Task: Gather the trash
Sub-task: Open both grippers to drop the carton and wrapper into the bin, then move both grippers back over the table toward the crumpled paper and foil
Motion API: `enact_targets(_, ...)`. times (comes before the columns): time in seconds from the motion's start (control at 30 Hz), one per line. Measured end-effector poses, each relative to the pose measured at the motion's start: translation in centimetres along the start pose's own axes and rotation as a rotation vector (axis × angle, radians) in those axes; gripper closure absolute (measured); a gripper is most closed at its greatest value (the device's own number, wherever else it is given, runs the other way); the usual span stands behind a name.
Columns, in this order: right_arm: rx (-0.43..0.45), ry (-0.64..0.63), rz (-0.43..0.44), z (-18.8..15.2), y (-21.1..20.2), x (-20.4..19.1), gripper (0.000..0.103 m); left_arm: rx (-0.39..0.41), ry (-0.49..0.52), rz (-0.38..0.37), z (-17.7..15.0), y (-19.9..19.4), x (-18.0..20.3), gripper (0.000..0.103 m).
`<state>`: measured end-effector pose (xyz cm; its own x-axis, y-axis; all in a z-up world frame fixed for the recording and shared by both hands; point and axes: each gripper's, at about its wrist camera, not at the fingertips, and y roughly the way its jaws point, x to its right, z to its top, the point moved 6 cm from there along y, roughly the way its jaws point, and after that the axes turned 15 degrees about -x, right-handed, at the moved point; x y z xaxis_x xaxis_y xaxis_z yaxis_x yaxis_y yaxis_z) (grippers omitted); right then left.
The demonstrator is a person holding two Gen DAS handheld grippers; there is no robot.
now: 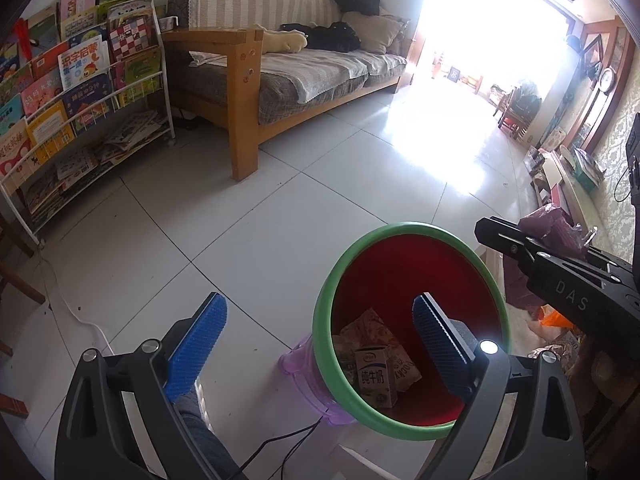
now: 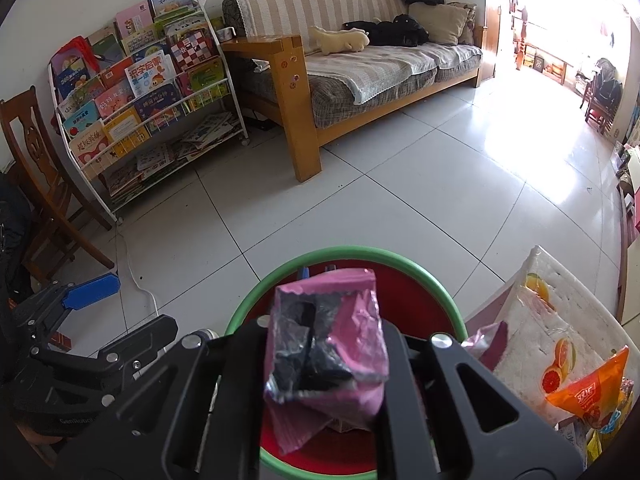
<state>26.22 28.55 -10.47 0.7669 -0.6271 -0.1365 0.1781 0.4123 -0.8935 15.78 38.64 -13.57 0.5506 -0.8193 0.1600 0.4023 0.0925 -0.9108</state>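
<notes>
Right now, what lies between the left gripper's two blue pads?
Nothing is held there. In the left wrist view the left gripper stands open, with floor tile and the near rim of the bin showing between its pads.

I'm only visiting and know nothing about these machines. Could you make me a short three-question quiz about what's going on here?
1. True or false: the left claw is open and empty.
2. What does the right claw hold? A) a milk carton B) a crumpled pink wrapper C) a book
3. What colour is the rim of the red bin?

Key:
1. True.
2. B, the pink wrapper, held over the bin.
3. Green; a milk carton already lies inside.
</notes>
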Motion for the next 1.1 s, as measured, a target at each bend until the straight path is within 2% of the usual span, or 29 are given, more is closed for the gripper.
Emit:
enact_targets(0.03, 0.000, 0.004, -0.011, 0.0, 0.0, 0.1, 0.090, -0.001, -0.002, -0.002, 0.0, 0.1, 0.0, 0.013)
enact_targets(0.07, 0.002, 0.004, -0.020, 0.0, -0.1, 0.1, 0.082, -0.002, -0.003, -0.006, 0.0, 0.1, 0.0, 0.013)
enact_targets(0.13, 0.017, 0.006, -0.030, 0.0, -0.5, 0.1, 0.060, -0.004, -0.003, -0.009, -0.1, 0.2, 0.0, 0.013)
enact_targets(0.17, 0.034, 0.017, -0.036, 0.1, -0.8, 0.3, 0.041, -0.006, -0.002, -0.012, -0.2, 0.3, 0.0, 0.013)
enact_targets(0.2, 0.047, 0.026, -0.038, 0.1, -1.2, 0.4, 0.032, -0.007, -0.001, -0.014, -0.2, 0.3, 0.1, 0.013)
enact_targets(0.27, 0.056, 0.031, -0.040, 0.2, -1.6, 0.6, 0.028, -0.006, 0.002, -0.015, -0.3, 0.2, 0.4, 0.013)
enact_targets(0.3, 0.055, 0.034, -0.044, 0.2, -1.8, 0.8, 0.022, -0.005, 0.003, -0.018, -0.4, 0.1, 0.5, 0.013)
enact_targets(0.5, 0.079, 0.054, -0.056, -0.2, -3.8, 1.5, 0.010, 0.006, 0.015, -0.028, -0.6, -0.9, 1.2, 0.012)
enact_targets(0.67, 0.116, 0.082, -0.070, -1.3, -6.8, 2.5, 0.007, 0.032, 0.039, -0.042, -0.9, -2.6, 2.7, 0.008)
enact_targets(0.8, 0.149, 0.122, -0.087, -3.5, -9.9, 4.1, 0.005, 0.052, 0.083, -0.061, -1.5, -4.3, 5.0, 0.008)
enact_targets(0.93, 0.176, 0.187, -0.123, -7.7, -13.3, 6.9, 0.005, 0.050, 0.137, -0.095, -3.1, -5.4, 8.2, 0.008)
enact_targets(1.1, 0.147, 0.273, -0.211, -15.1, -16.4, 11.5, 0.005, 0.029, 0.222, -0.139, -5.8, -6.3, 13.1, 0.008)
